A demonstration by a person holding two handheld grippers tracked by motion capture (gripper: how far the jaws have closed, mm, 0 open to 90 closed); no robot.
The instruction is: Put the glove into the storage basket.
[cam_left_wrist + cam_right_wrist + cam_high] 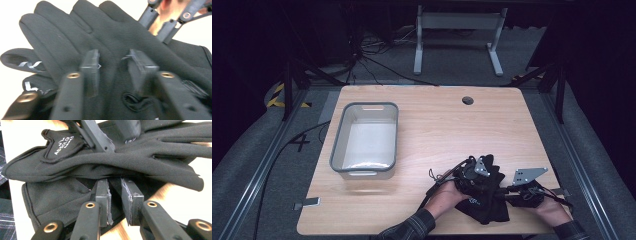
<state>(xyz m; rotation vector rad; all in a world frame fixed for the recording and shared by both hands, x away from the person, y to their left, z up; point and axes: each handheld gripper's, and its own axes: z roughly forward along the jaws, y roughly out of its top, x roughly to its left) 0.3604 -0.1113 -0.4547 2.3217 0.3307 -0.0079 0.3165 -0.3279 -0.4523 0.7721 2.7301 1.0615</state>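
Wood-topped bench (422, 125) under a dark room, grey bin (365, 140) sitting on its left half, well apart from the work. Near the front right edge lie the black gloves (486, 197), two of them stacked, soft stretch fabric, seams along the digits, a cuff tab with white lettering (reads ABSOLO-something in the right gripper view). Upper glove (140, 157) lies crossed over the lower glove (57, 200), digits fanned toward the right of that view, some reaching past the lower glove onto bare wood. Left gripper (113, 68) is over the back of the upper glove: its fingers (91, 67) stand narrow but apart, fabric showing between them, tips at or just above the cloth; can't tell if the pads actually press, picture is blurred there. Right gripper (115, 195) comes in low from the cuff side: its fingers (103, 195) are nearly together, narrow gap, with a fold of the lower glove's edge running into that gap, pinched between the pads as far as I can see. Both grippers sit close together over the pile in the high view, hands behind them.
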